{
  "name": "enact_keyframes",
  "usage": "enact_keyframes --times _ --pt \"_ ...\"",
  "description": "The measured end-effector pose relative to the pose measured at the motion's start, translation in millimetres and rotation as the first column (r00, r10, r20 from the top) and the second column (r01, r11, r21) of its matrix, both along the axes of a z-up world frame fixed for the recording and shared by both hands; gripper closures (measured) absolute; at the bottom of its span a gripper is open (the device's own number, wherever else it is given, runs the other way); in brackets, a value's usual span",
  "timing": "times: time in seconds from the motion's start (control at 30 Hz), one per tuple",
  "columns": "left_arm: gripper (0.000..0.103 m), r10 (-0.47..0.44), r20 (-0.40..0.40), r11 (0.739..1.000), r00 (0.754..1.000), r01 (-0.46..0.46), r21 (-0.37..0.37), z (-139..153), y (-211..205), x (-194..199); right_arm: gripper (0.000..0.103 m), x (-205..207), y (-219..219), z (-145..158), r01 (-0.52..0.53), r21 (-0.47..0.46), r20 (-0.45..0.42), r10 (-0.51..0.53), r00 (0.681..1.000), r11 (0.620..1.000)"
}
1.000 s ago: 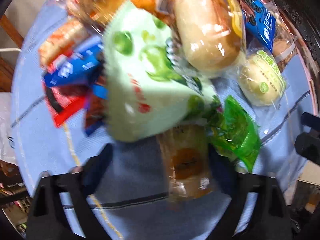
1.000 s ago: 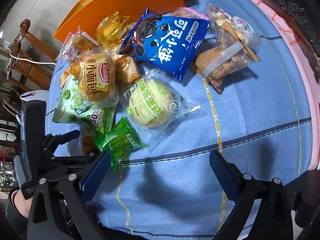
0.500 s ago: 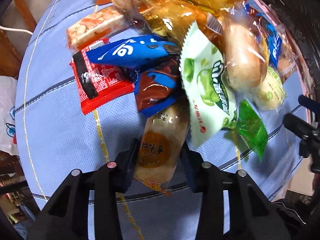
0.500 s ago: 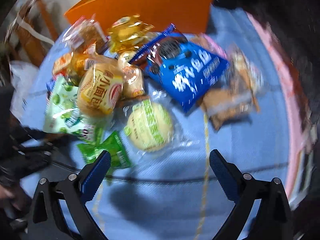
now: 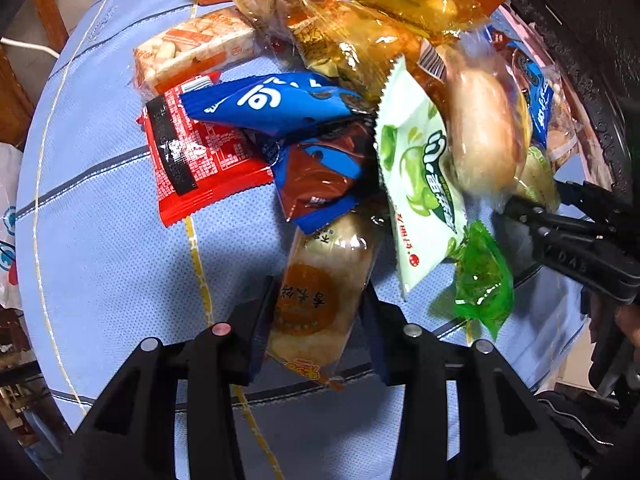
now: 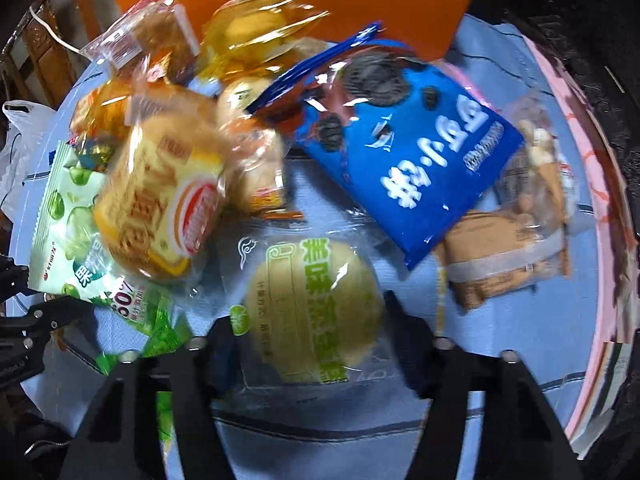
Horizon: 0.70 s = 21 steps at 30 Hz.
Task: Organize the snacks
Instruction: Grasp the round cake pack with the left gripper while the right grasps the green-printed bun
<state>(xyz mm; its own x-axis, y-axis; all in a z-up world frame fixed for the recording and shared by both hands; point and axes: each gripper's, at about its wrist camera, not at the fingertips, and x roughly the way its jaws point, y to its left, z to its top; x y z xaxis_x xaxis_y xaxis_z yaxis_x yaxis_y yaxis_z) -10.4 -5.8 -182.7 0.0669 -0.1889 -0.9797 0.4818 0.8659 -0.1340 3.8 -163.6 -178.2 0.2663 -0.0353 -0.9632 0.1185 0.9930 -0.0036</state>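
The left tool [image 5: 320, 316] points down at a heap of snacks on the blue-clothed counter [image 5: 100, 248], its two fingers pressed against the sides of a clear-wrapped round pastry with an orange label [image 5: 316, 292], pinching it at the near edge of the heap. Just behind that pastry lie a brown-and-blue wrapper [image 5: 316, 176], a red packet [image 5: 196, 160] and a long blue packet [image 5: 272, 100]; a pale green pouch printed with green fruit [image 5: 420, 184] leans to its right, with a small bright green packet [image 5: 484, 280] beside it.

The right tool [image 6: 308, 328] is closing around a clear-wrapped round cake with green lettering [image 6: 312, 308]; that cake sits between its fingers at the front of the heap, but motion blur hides whether the pads touch it. Behind it lie a big blue cookie bag [image 6: 412, 160], a yellow bread packet [image 6: 160, 204] and a clear bag of brown biscuits [image 6: 508, 256]. An orange box [image 6: 304, 0] stands at the far side
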Motion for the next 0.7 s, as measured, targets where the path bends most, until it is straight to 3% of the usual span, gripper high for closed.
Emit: enact_keyframes --times 0.23,0.37,0.53,0.7 --pt "0.065 0.028 -0.028 0.999 0.999 -0.029 -0.027 1.0 16.4 6.3 0.047 -26.3 -32.3 17.7 0.086 0.21 0.012 -0.091 0.996 0.974" --pt "0.066 0.07 0.051 0.996 0.996 -0.067 -0.05 35.1 45.1 15.1 0.047 -40.8 -43.1 35.3 0.096 0.294 0.041 -0.113 0.993 0.951" --pt "0.068 0.121 0.094 0.99 0.988 -0.113 -0.086 64.8 73.5 26.3 0.047 -39.5 -48.4 58.7 0.081 0.33 0.091 -0.118 0.989 0.94" --pt "0.072 0.131 0.112 0.984 0.985 -0.115 -0.134 94.2 76.8 23.5 0.047 -24.2 -46.3 79.0 0.038 0.344 0.143 -0.092 0.985 0.938"
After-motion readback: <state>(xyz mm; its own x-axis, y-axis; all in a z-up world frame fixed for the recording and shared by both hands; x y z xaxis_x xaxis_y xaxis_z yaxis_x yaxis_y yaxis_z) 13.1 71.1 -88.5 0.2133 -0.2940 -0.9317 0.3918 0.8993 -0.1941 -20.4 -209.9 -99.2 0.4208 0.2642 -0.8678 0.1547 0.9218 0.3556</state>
